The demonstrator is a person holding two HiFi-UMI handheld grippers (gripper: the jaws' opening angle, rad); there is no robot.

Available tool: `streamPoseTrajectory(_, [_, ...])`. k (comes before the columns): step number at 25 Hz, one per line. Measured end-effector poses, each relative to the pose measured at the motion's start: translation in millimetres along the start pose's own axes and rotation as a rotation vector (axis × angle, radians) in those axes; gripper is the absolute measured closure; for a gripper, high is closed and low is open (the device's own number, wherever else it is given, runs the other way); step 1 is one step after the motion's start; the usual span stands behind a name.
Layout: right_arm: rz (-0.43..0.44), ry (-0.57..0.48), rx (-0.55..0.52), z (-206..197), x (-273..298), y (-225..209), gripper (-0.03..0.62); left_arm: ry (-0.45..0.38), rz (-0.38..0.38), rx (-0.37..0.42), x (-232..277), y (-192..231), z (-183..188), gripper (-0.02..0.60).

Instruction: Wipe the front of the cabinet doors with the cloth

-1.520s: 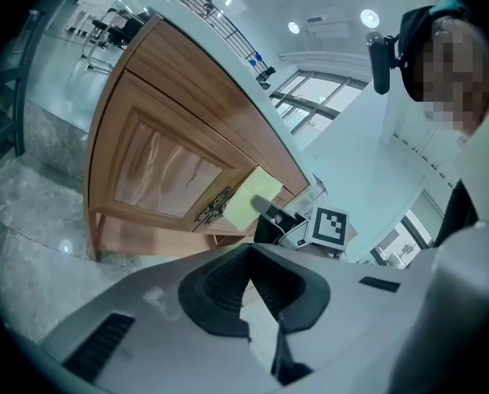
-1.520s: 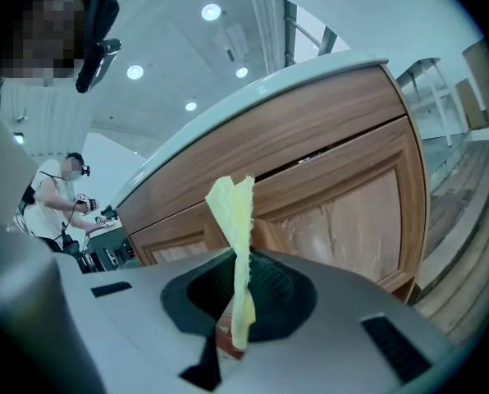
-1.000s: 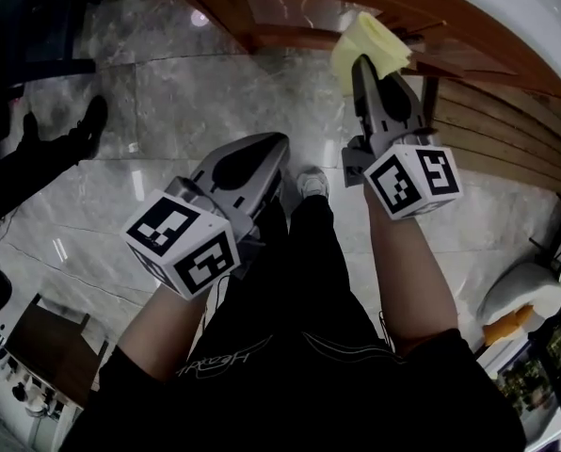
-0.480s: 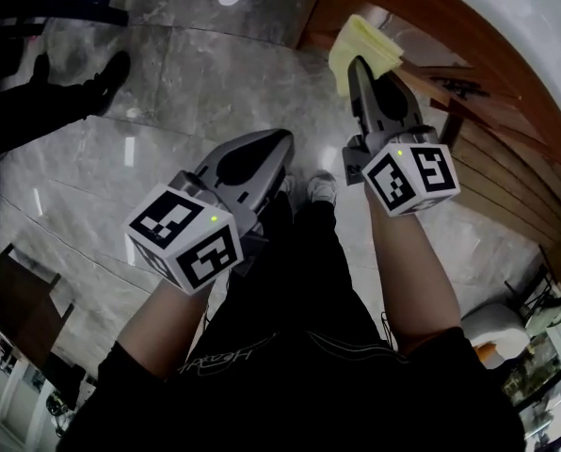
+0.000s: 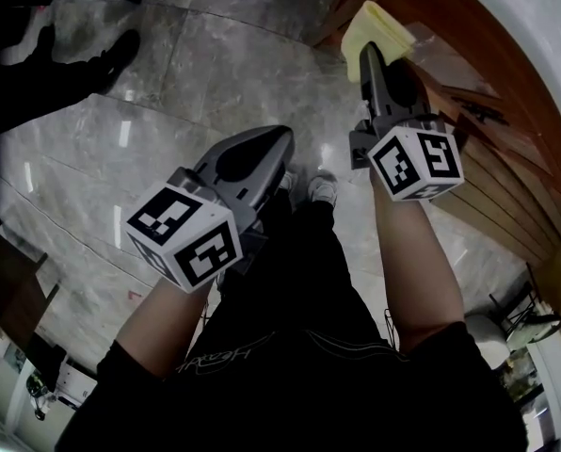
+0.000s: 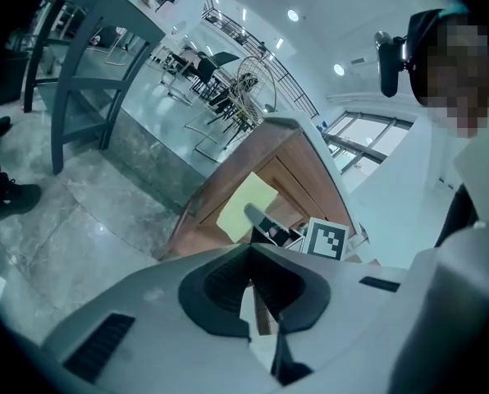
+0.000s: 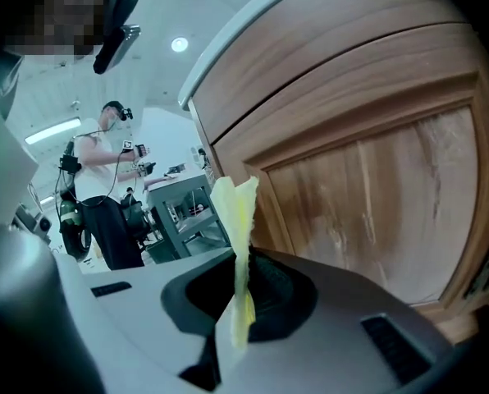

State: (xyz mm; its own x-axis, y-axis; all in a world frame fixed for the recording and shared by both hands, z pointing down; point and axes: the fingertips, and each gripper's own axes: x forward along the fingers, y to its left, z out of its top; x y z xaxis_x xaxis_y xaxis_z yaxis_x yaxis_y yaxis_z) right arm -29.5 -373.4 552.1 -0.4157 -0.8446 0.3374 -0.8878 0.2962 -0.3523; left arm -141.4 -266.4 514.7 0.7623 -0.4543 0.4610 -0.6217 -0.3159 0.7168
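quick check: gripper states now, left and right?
Left gripper: closed, nothing between the fingers.
Right gripper: closed on the yellow cloth.

You stand on a glossy grey marble tile floor [image 5: 168, 102] with ceiling lights mirrored in it. Your pale sneaker [image 5: 322, 189] rests on it, near the foot of the wooden cabinet [image 5: 492, 172]. Another person's dark shoes [image 5: 119, 53] stand well apart at upper left. A grey table's legs [image 6: 58, 97] rest on it too.
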Motion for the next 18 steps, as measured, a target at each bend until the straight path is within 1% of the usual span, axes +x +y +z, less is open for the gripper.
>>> streamPoseTrajectory(8, [-0.036, -0.014, 0.015, -1, -2, -10, 0.553, 0.020, -0.007, 0.007, 4, -2, -4, 0.575])
streamPoseTrajectory(18, [-0.111, -0.051, 0.050, 1, -31, -46, 0.553, 0.090, -0.053, 0.048, 27, -24, -18, 0.575])
